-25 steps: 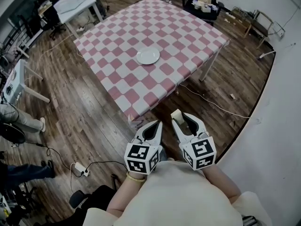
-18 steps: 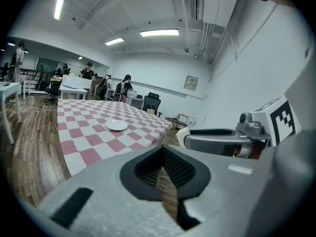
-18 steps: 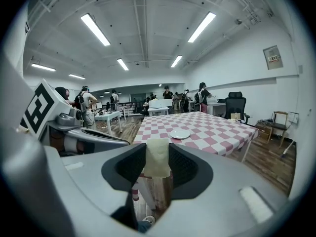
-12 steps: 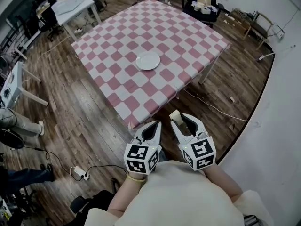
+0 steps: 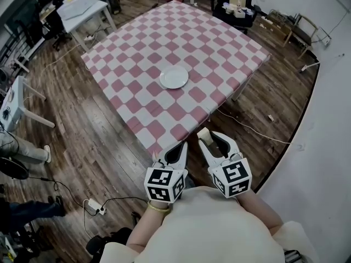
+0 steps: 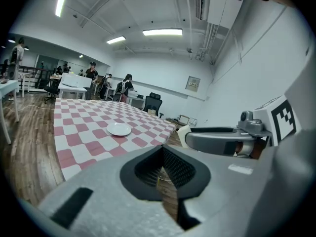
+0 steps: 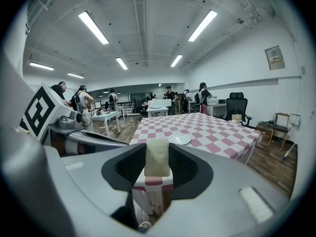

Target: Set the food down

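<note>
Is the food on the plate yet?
Not yet. Done: the right gripper has a pale piece of food clamped between its jaws. Now: it hangs just short of the table. Left: carry it over to the bare white plate and let go. The left gripper is shut, holding nothing.

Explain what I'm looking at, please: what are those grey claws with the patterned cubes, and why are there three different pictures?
No robot here: a person holds a two-jaw gripper in each hand; the marker cubes belong to them. The top-down picture comes from a camera on the person's head; the other two come from cameras riding on each gripper, looking along its jaws. The right gripper is shut on a pale piece of food. The left gripper is shut and empty. Ahead stands a table covered in red-and-white checks, bearing one empty white plate. The food is not yet set down.
</note>
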